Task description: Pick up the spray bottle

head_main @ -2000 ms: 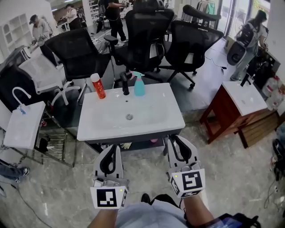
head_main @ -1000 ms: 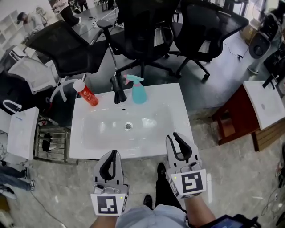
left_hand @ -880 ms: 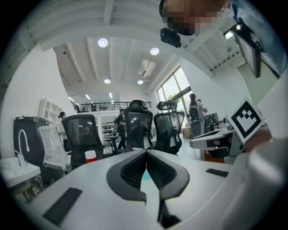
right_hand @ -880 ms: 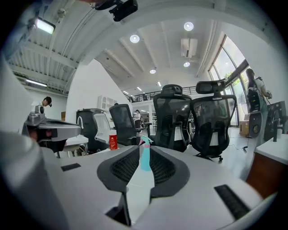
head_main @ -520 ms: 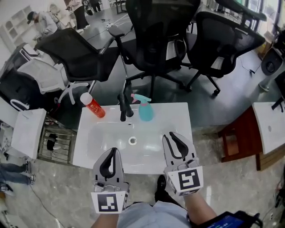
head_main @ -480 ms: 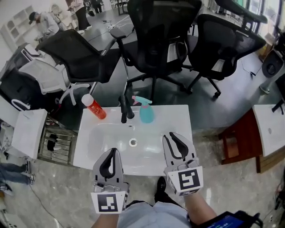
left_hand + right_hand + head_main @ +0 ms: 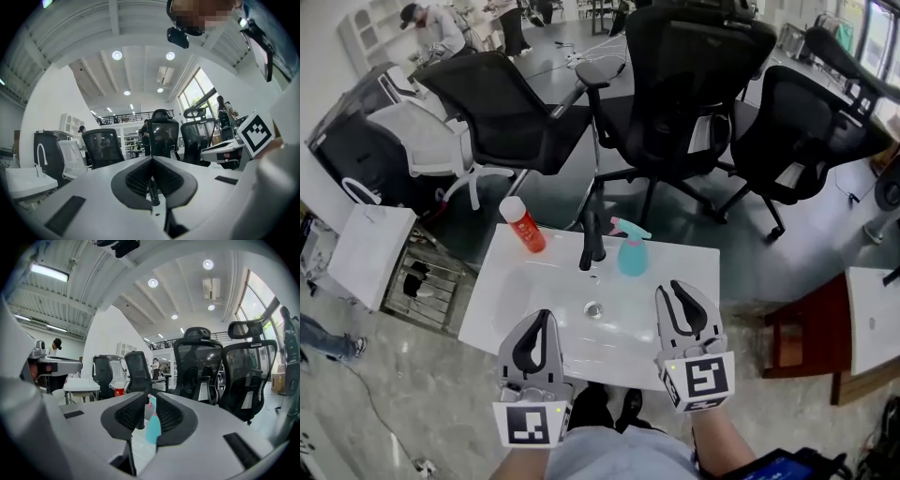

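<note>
White washbasin (image 7: 502, 307), drain (image 7: 593, 308) at centre of bowl. Along back rim, left to right: red can (image 7: 523, 226) with white cap, black faucet (image 7: 592, 242), teal spray bottle (image 7: 631, 250) just beside faucet.

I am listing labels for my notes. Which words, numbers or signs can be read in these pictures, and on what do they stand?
No text is readable.
red can: its label print is too small and blurred to read.
spray bottle: no label shows.
marker cubes on the left gripper and right gripper: black-and-white square patterns, no words.
</note>
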`<state>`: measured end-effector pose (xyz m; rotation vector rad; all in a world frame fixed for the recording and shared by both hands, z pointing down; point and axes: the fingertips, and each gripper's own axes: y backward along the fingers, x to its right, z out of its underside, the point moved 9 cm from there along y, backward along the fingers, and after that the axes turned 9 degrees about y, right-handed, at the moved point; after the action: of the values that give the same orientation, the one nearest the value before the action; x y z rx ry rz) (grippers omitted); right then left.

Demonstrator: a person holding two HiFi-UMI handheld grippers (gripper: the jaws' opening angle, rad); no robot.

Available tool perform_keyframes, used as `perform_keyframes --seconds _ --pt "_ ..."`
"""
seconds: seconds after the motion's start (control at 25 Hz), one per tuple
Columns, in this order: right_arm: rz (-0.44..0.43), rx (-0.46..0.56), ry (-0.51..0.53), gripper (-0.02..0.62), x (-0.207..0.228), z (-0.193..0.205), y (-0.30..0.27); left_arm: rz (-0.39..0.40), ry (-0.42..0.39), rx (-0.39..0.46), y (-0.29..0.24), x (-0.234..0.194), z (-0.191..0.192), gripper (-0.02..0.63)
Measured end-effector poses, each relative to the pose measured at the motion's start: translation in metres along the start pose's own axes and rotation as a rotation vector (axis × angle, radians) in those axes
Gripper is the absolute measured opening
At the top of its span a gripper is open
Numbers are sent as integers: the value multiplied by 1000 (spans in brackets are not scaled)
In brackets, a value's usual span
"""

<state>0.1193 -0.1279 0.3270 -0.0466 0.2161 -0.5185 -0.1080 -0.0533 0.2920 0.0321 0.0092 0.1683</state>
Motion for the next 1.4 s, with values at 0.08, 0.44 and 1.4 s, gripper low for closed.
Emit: perform_keyframes --seconds 0.08,0.44,1.4 --pt "-7 -15 0 91 0 4 -10 -3 -15 -11 -9 -8 6 18" --pt "-9 -56 -10 100 5 16 -68 29 -17 -11 -69 -40 18 18" --pt "-12 -232 -51 295 15 86 -195 56 32 -152 -179 -105 78 18"
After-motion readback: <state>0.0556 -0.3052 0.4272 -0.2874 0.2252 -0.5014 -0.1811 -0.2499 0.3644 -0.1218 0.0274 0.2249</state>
